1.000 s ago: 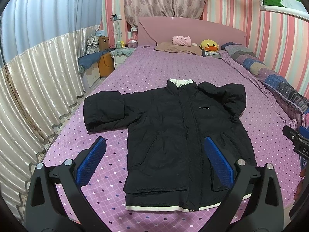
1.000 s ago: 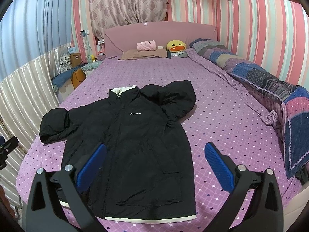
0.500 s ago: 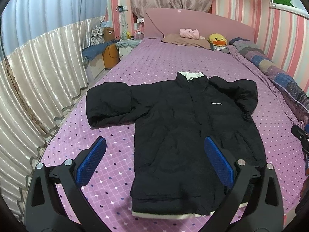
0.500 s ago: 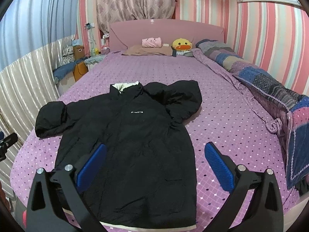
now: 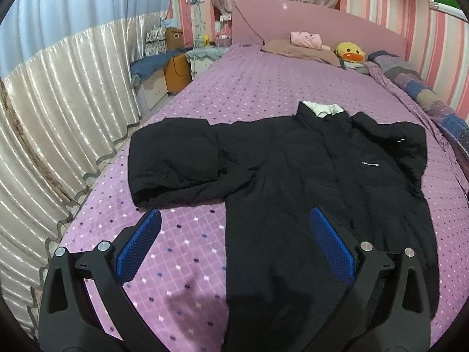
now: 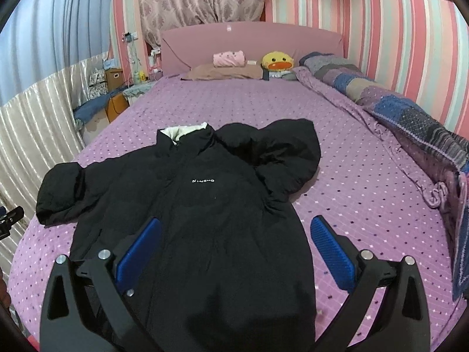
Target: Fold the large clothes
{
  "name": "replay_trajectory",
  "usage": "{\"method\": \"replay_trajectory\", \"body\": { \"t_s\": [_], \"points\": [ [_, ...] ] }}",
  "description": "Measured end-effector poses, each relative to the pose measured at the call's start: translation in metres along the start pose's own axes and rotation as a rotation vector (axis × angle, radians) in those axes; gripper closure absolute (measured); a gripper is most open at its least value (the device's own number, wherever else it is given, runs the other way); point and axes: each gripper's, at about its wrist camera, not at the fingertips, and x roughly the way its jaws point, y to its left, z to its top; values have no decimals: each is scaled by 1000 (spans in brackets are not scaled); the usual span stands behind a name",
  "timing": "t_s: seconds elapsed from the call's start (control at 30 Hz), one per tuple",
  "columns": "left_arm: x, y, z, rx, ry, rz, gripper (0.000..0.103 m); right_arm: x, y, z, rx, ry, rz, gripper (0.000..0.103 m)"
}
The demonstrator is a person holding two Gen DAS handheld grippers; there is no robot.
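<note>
A black padded jacket [image 5: 307,176] lies front-up and spread flat on the bed [image 5: 249,88], its hem toward the foot edge and its pale-lined collar [image 6: 183,130] pointing at the pink headboard [image 6: 252,41]. Both sleeves are doubled back into short bulky folds.

The left gripper [image 5: 234,234] hovers above the foot end with its jaws spread wide and nothing between them; one blue pad [image 5: 140,243] hangs over bare purple bedspread, the other over the jacket's body. This view takes in the folded sleeve [image 5: 176,164] nearest the bed's curtain-side edge in full, with the silvery pleated curtain [image 5: 58,117] running beside that edge, while the far sleeve is squeezed against the picture's rim.

The right gripper [image 6: 234,243] also hovers with its jaws spread apart and empty, one pad over the jacket's lower front and the other over bedspread beside the jacket's side seam. Only this view shows the chest lettering [image 6: 203,181] clearly, the other sleeve [image 6: 287,158] bunched up by the collar, and the patchwork quilt [image 6: 410,111] heaped along the bed's wall-side edge. It also catches a dark piece of the left gripper's rig at the picture's left rim.

At the head edge both views show a brown pillow [image 6: 225,72], a pink bundle [image 6: 228,58] on it, and a yellow duck plush [image 6: 277,62].
</note>
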Motion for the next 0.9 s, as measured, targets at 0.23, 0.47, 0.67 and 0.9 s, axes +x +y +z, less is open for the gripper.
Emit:
{"method": "replay_trajectory", "body": {
  "t_s": [0.23, 0.47, 0.67, 0.9],
  "points": [
    [97, 19, 30, -15, 56, 44, 3, 55, 9, 15, -32, 41, -38, 1],
    [193, 28, 49, -13, 146, 126, 3, 91, 12, 16, -30, 105, -23, 1],
    [252, 38, 42, -21, 211, 167, 4, 110, 18, 15, -59, 131, -16, 1],
    [279, 62, 40, -83, 243, 120, 30, 121, 12, 18, -64, 145, -2, 1]
  ]
}}
